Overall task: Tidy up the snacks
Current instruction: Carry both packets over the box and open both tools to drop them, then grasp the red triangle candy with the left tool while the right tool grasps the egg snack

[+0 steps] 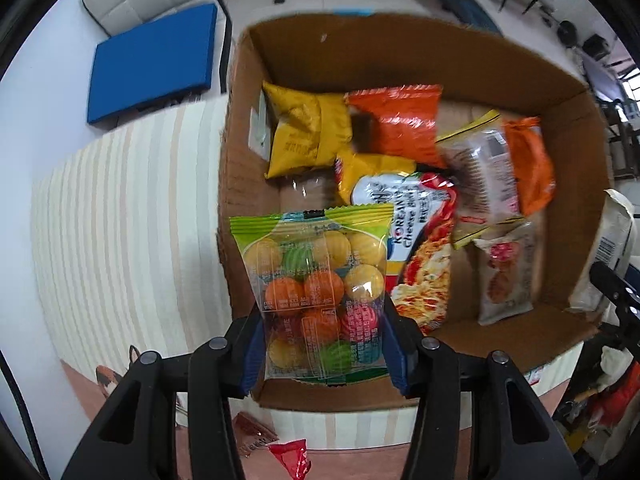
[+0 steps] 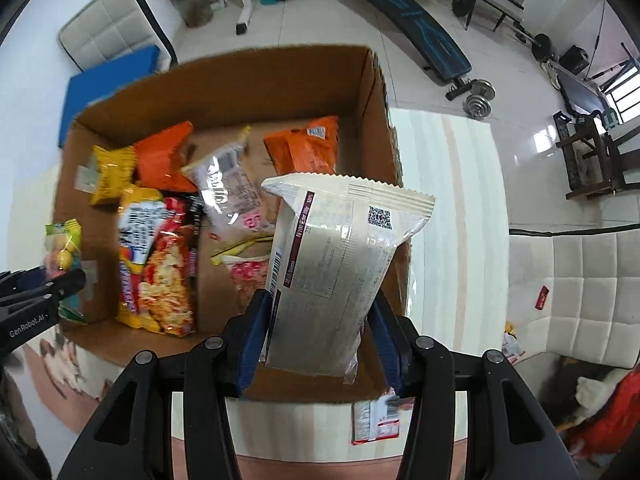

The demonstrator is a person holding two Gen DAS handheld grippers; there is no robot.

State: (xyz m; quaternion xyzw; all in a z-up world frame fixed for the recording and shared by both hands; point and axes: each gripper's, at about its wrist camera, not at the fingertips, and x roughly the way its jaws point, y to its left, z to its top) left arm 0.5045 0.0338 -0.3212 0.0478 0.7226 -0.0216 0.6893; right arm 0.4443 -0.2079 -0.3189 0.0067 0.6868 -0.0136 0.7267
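Both tongs loaded and hanging over the cardboard box (image 2: 224, 80). Left gripper (image 1: 324, 344) pinching a clear bag of candy balls (image 1: 316, 280), long axis pointing away along the fingers, over the near-left corner. Right gripper (image 2: 320, 336) clamped on a cream packet (image 2: 332, 264), same lengthwise lie, above the near-right wall. Probably just a straight drop for each. Box already holding chips and noodles, parked on a striped tablecloth (image 1: 120, 220); gym bench (image 2: 412, 24) and white chair (image 2: 580, 280) beyond.

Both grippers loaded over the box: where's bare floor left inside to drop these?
Bare floor of the cardboard box: the near right corner under the white packet, and the far strip between the orange bags. Crowded through the left and middle around the cheese noodle pack.
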